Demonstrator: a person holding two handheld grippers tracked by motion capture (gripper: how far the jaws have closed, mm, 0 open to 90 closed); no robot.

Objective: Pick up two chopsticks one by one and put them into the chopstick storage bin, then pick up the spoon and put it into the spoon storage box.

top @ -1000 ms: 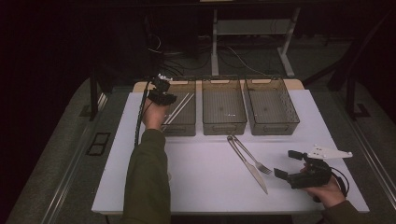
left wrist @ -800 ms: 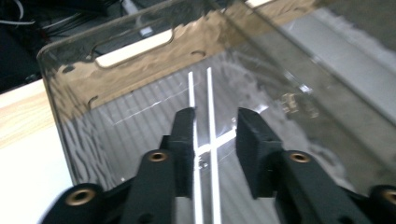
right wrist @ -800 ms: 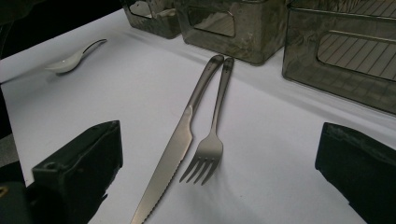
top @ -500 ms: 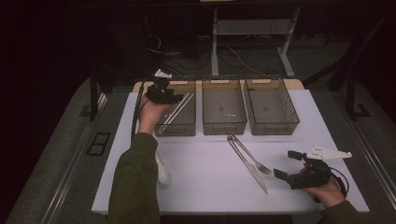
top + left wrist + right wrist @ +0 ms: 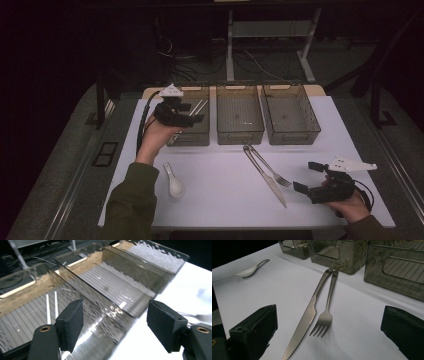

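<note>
Left tongs [image 5: 192,113], at 10 o'clock on the surface [image 5: 225,200], hover over the left bin [image 5: 197,136] holding chopsticks [image 5: 51,307]; jaws just opened, nothing between. Right tongs [image 5: 306,177], at 4 o'clock, gape empty beside the knife [image 5: 303,325] and fork [image 5: 324,317]. Spoon [image 5: 174,182] at 7 o'clock.

White spoon [image 5: 175,186], silver knife [image 5: 302,322] and fork [image 5: 325,316], smoky ribbed bins [image 5: 240,135].

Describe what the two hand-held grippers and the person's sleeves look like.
Both are black. The left hand-held gripper carries a grey three-cornered plate and trails a black cable; its jaws end in blocky black pads. The right hand-held gripper has a similar pale plate. The sleeves are dark olive green.
</note>
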